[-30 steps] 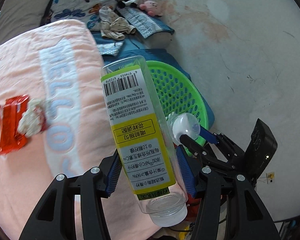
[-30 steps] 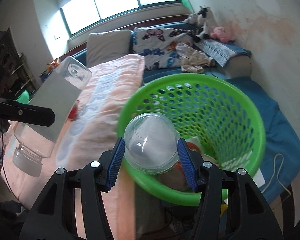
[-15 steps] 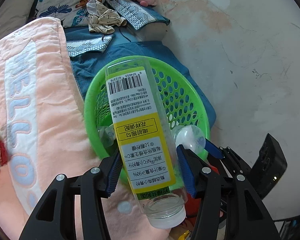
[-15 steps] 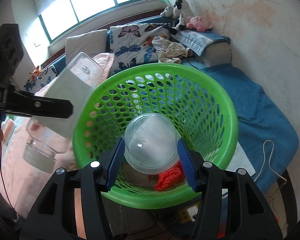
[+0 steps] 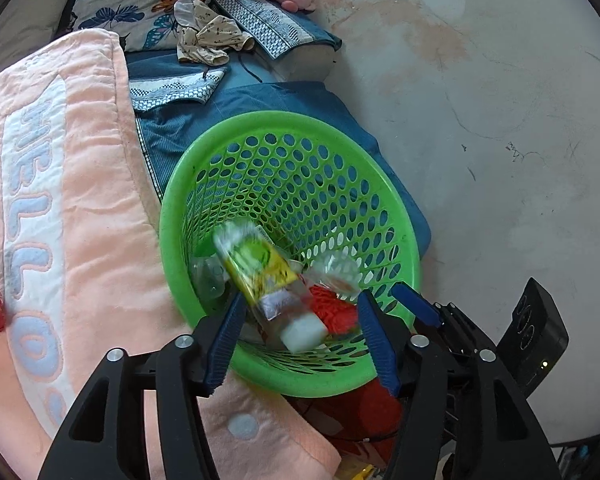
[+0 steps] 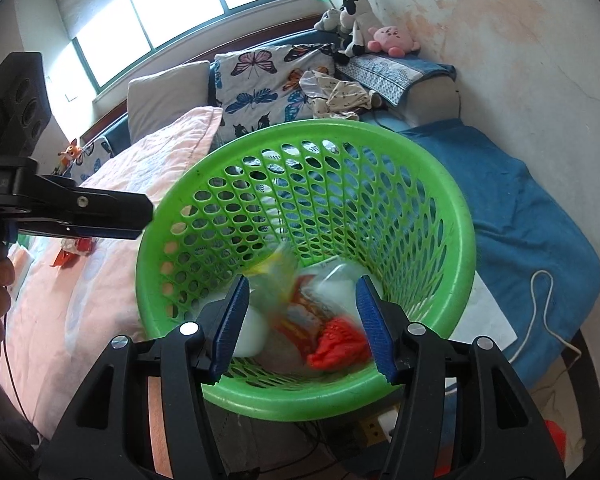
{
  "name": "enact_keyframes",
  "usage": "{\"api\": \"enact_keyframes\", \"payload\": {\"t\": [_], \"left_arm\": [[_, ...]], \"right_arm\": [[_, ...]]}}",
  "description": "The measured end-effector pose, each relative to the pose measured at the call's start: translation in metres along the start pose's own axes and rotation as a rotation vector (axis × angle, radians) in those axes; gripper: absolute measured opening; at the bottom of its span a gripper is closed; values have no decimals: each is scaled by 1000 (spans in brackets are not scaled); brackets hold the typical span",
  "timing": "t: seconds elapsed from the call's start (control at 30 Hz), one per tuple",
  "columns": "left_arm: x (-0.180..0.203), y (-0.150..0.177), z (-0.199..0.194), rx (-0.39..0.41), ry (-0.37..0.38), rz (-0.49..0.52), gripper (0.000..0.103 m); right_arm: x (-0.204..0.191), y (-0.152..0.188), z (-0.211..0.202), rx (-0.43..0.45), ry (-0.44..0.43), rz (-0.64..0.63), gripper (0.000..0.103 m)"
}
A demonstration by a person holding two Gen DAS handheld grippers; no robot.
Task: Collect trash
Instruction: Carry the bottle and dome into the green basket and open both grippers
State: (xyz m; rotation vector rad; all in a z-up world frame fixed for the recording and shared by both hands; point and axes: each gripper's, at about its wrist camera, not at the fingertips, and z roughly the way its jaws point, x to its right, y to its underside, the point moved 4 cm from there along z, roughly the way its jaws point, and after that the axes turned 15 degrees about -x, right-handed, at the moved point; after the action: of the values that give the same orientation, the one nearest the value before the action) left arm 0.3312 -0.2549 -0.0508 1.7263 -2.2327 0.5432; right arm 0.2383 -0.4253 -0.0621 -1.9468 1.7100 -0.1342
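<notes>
Green perforated plastic basket [image 5: 396, 204] catching a blurred clear bottle with a yellow label and white cap [image 5: 268, 280].

Both claws hang over the basket's rim with blue pads spread wide and gripping nothing: the left claw [image 5: 300, 336] is opening, the bottle lying tilted, cap toward the camera, down in the basket between its pads without touching them; the right claw [image 6: 300, 320] stands apart over a blurred clear domed plastic cup [image 6: 336, 284] that also sits low in the basket, beside a red crumpled wrapper [image 6: 336, 344]. The basket rests on a bed, between a pink quilted blanket [image 5: 92, 240] and a blue sheet [image 6: 532, 224] by the wall.
</notes>
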Motion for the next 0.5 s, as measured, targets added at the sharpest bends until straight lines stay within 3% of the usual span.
{"api": "enact_keyframes", "payload": {"t": [0.23,0.5], "left_arm": [[-4,20,-30,64,-35,29,63],[-37,41,-56,114,-65,-25,66]], "right_arm": [[-13,6,-12,13,-6,-32,56],[-54,8,-16,15,-34,-101,58]]}}
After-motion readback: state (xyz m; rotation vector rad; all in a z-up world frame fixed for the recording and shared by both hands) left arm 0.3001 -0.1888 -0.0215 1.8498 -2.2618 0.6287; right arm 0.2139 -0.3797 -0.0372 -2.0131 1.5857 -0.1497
